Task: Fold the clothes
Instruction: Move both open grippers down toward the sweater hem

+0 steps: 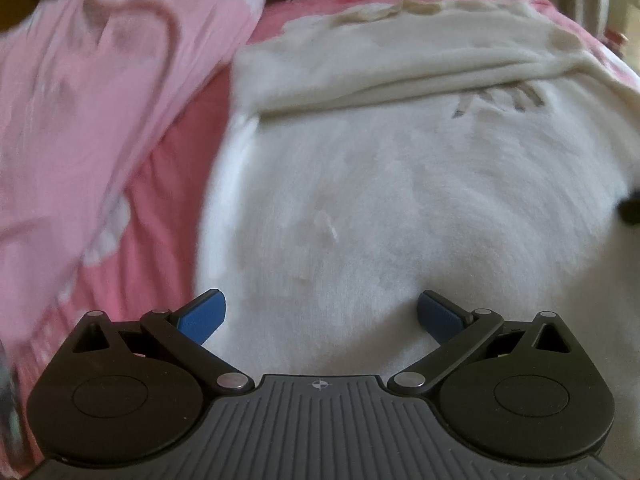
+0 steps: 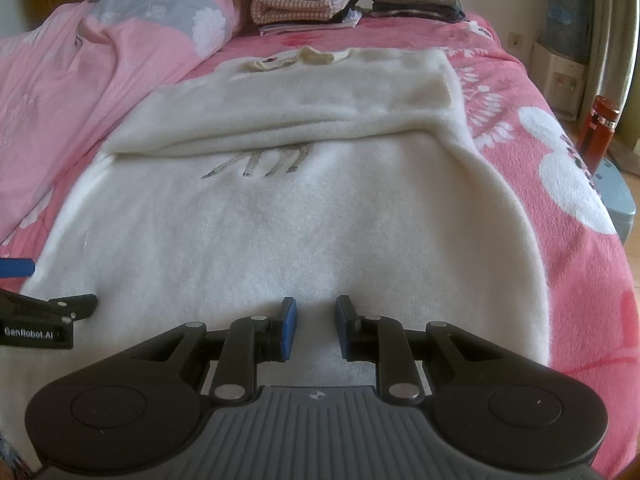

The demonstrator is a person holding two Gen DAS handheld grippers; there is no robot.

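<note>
Hovering both grippers over cream sweater (image 2: 256, 216) on pink bedsheet (image 2: 560, 128) | left gripper (image 1: 321, 316) jaws wide apart | right gripper (image 2: 316, 328) jaws narrowly apart, empty

A cream fleece sweater (image 2: 280, 216) lay flat on the pink bed (image 2: 560, 160), its collar toward the far edge and its hem at the near edge. Both sleeves were folded across the chest, partly covering a grey print (image 2: 260, 164).
</note>
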